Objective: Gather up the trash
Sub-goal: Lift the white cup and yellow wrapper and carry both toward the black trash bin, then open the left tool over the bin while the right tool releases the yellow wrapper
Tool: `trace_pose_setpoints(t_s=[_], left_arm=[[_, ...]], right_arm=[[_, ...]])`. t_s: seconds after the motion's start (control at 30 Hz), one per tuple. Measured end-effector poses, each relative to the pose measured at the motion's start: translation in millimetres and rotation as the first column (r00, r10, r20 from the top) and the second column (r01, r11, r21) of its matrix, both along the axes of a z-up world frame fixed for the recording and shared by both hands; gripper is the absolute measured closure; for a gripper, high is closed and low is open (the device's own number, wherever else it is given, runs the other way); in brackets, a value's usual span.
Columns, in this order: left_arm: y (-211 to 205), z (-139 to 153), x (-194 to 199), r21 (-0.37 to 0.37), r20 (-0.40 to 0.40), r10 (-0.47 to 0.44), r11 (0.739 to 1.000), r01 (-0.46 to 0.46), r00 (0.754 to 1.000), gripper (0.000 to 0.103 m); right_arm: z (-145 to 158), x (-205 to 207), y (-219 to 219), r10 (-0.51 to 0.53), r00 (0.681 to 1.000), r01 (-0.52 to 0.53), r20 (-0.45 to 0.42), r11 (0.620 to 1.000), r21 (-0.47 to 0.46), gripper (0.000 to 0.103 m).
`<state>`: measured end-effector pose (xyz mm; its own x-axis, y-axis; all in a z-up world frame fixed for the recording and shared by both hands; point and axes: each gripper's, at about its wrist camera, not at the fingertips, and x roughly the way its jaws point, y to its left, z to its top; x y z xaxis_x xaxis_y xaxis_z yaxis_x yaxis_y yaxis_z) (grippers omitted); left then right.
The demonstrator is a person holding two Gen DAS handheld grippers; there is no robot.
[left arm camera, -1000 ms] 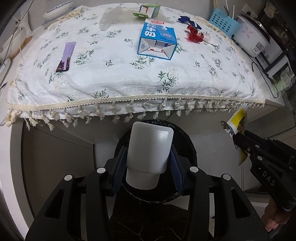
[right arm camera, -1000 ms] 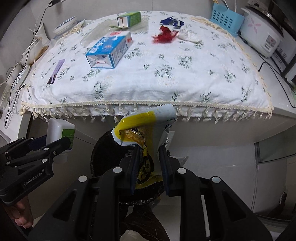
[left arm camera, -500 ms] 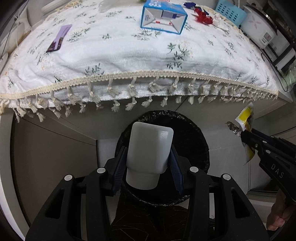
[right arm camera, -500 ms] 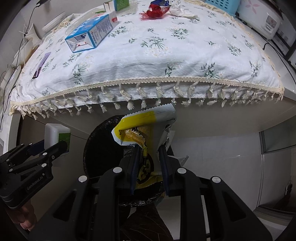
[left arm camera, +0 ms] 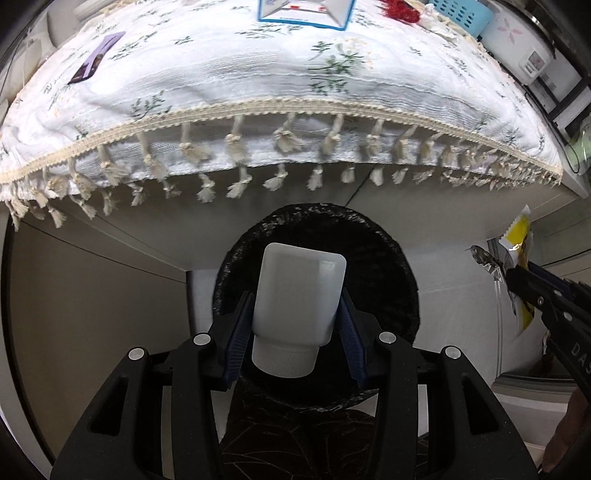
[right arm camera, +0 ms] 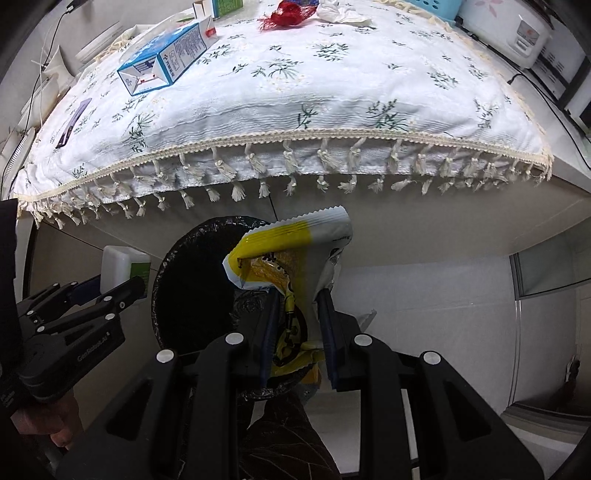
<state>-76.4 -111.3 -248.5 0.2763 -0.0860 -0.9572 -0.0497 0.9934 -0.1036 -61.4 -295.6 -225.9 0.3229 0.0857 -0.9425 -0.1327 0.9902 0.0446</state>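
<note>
Both claws lowered below the tablecloth (left arm camera: 280,74) fringe, left gripper (left arm camera: 295,325) clamping white bottle (left arm camera: 299,299) over black bin (left arm camera: 369,236) at centre frame, right gripper (right arm camera: 297,325) pinching yellow wrapper (right arm camera: 288,251).

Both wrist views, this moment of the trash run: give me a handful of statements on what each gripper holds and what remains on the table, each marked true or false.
1. The left gripper is shut on a white plastic bottle. True.
2. That bottle is held cap end away from the camera. False: its cap points toward the camera.
3. The right gripper pinches a yellow and white snack wrapper. True.
4. The black-lined bin stands on the tablecloth. False: it sits below the table's fringed edge.
5. A blue and white carton lies on its side on the tablecloth. True.
6. The table holds no red item. False: a red crumpled scrap lies near the far edge.
</note>
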Motion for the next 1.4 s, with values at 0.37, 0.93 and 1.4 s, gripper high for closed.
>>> trace_pose_setpoints(t_s=[0.37,0.93,1.4], left_arm=[[-28,-13,1,-0.022,-0.007,-0.054,0.998,0.054,0.999,0.056],[25,14,-1,0.001,0.073,0.074,0.997,-0.074,0.995,0.008],[78,20,-8,0.047,0.071,0.138,0.989,-0.142,0.988,0.007]], right_arm=[[-10,-12,-16,-0.035,0.999,0.035,-0.035,0.999,-0.018,0.082],[-26,19,29,0.013,0.997,-0.012,-0.070,1.000,0.010,0.081],[-51,41,92,0.125,0.983,-0.127,-0.131,0.992,-0.005,0.080]])
